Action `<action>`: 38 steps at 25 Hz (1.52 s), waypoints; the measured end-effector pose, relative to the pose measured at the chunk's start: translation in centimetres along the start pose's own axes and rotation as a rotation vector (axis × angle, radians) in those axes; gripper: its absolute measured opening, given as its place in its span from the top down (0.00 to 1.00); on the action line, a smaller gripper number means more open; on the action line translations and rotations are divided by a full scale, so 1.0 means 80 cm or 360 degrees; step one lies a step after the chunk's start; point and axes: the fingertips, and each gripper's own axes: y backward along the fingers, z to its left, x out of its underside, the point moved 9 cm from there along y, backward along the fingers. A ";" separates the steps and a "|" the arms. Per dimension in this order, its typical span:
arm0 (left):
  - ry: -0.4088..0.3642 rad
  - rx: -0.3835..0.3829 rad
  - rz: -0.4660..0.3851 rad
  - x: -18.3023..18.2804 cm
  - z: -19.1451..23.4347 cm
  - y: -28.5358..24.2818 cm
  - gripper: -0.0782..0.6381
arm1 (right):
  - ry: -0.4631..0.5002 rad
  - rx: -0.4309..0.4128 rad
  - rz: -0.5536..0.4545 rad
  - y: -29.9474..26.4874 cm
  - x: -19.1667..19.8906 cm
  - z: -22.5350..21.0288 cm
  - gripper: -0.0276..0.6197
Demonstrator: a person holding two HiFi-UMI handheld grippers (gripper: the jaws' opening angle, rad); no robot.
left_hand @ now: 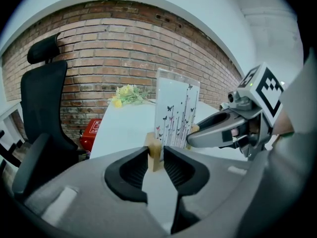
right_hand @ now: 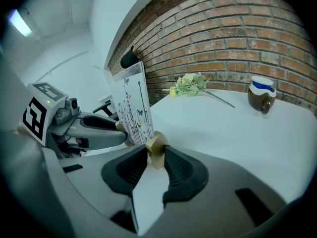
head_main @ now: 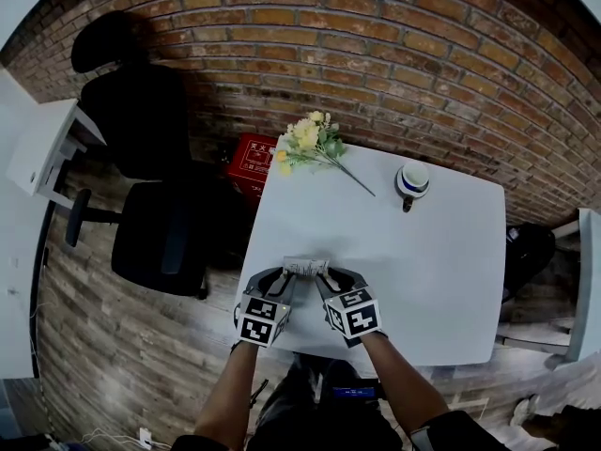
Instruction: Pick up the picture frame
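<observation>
White table (head_main: pixel 441 271), butterfly-print picture frame (head_main: pixel 305 266), left gripper (head_main: pixel 285 275), right gripper (head_main: pixel 331 275), jaws pinching its wooden feet (left_hand: pixel 155 155)

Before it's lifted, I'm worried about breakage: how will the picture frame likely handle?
Probably stiff and light: the picture frame looks like a thin clear panel. Likely tippy: it stands tall on small wooden feet. The left hand-held gripper and right hand-held gripper pinch only those feet, so the panel might wobble.

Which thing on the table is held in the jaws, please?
The frame: jaws clamp its wooden feet; flowers and cup sit untouched beyond.
</observation>
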 end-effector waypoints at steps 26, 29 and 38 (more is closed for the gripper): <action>-0.0077 -0.0089 -0.0194 -0.061 -0.068 0.085 0.75 | 0.0133 -0.0045 -0.0163 0.115 -0.042 0.017 0.78; -0.0078 -0.0101 -0.0202 -0.062 -0.065 0.087 0.75 | 0.0143 -0.0054 -0.0168 0.113 -0.046 0.019 0.78; -0.0068 -0.0132 -0.0212 -0.067 -0.070 0.089 0.75 | 0.0135 -0.0079 -0.0176 0.117 -0.049 0.016 0.78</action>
